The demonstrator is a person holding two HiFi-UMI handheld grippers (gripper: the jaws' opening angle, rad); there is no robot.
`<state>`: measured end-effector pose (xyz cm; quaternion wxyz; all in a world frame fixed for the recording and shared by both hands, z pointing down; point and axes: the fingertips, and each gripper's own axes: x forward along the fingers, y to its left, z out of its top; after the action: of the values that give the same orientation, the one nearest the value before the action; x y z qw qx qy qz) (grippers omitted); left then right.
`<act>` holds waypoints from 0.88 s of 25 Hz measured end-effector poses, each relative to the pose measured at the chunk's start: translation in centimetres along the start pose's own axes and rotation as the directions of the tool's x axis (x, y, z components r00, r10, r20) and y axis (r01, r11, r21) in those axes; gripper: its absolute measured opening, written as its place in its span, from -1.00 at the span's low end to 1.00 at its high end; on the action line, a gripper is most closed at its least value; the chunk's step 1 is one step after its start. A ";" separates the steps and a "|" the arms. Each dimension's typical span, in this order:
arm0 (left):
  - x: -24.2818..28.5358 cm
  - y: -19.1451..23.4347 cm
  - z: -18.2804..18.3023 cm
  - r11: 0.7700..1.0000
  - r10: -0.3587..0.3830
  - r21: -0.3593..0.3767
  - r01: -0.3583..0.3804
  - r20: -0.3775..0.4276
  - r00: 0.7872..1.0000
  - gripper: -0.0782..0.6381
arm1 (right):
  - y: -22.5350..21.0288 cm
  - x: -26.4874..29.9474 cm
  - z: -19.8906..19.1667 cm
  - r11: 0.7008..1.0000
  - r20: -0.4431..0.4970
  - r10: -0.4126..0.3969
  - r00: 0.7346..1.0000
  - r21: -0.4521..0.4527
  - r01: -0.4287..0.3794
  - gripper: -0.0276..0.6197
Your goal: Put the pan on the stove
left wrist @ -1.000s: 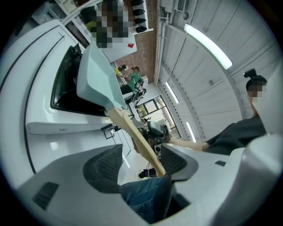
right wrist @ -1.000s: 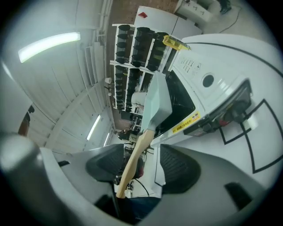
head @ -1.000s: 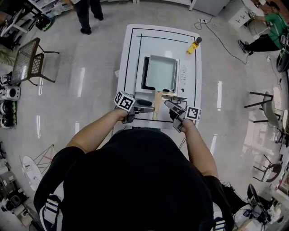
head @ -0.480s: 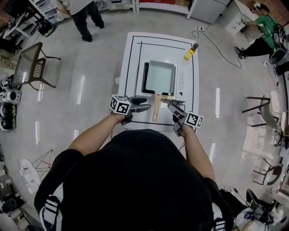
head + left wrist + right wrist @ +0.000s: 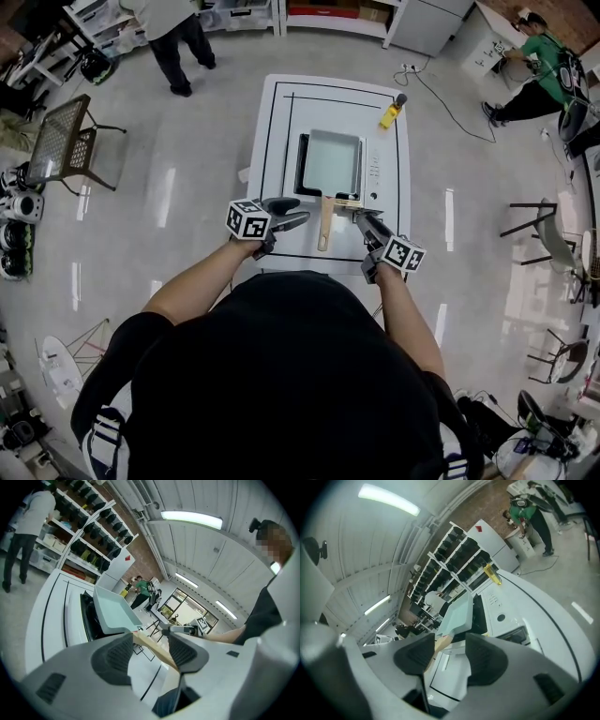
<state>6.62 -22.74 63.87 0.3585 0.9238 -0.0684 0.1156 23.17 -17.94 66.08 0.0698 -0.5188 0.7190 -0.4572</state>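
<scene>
A square pale-green pan sits on the black stove, on a white table. Its wooden handle points back toward me. My left gripper hovers just left of the handle, and its jaws are closing with nothing pressed between them. In the left gripper view the pan and handle show past that gripper. My right gripper is to the right of the handle, jaws also closing and empty. The right gripper view shows the pan beyond the right gripper.
The stove's white control panel lies right of the pan. A yellow bottle stands at the table's far right corner. People stand on the floor at the far left and far right; chairs stand around.
The pan has stayed on the stove. Both grippers' jaws have narrowed, and the right gripper has drawn slightly away from the handle.
</scene>
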 end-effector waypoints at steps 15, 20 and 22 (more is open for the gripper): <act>-1.7 0.0 3.5 0.972 0.101 0.206 -0.110 0.054 0.993 -0.26 | 3.0 -0.9 4.1 0.960 0.125 -0.108 0.986 -0.246 0.136 -0.50; -2.7 -0.5 3.6 0.965 0.108 0.234 -0.119 0.061 0.992 -0.35 | 4.0 -1.1 3.7 0.954 0.143 -0.121 0.982 -0.255 0.155 -0.57; -3.1 -0.5 3.6 0.963 0.114 0.238 -0.126 0.063 0.992 -0.37 | 4.2 -1.2 3.7 0.952 0.150 -0.129 0.980 -0.259 0.165 -0.59</act>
<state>4.34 -24.71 60.13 0.2341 0.9573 -0.1182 0.1219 22.94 -18.95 60.45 0.0111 -0.6048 0.7276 -0.3235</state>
